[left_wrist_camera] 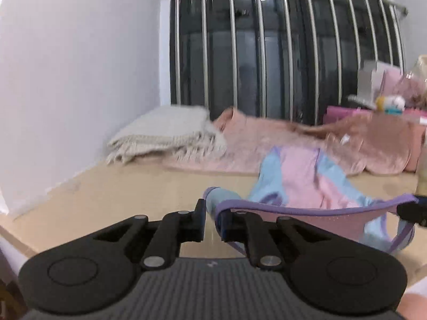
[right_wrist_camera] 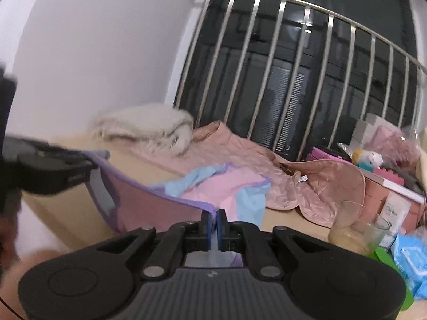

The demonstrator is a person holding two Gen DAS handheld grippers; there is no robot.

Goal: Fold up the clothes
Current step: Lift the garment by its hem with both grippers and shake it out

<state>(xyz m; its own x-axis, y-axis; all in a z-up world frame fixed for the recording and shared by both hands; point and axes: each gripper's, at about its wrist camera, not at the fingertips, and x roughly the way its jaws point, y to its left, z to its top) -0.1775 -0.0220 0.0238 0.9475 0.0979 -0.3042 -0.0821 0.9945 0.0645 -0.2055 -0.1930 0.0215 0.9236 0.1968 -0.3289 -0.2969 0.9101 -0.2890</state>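
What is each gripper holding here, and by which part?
Both hold the pink and blue garment by its purple-trimmed edge: the right gripper is shut on one end, the left gripper on the other, stretching it between them.

One pink, blue and purple-trimmed garment [right_wrist_camera: 218, 186], one quilted salmon-pink jacket [right_wrist_camera: 307, 184], one folded cream fringed blanket [right_wrist_camera: 149, 128], two clear glass cups [right_wrist_camera: 357, 229], one small plush toy [right_wrist_camera: 367, 158].

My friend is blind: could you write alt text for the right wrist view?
The right gripper pinches the purple hem of a pink and blue garment, stretched toward the left gripper over a tan table. A pink jacket lies behind.
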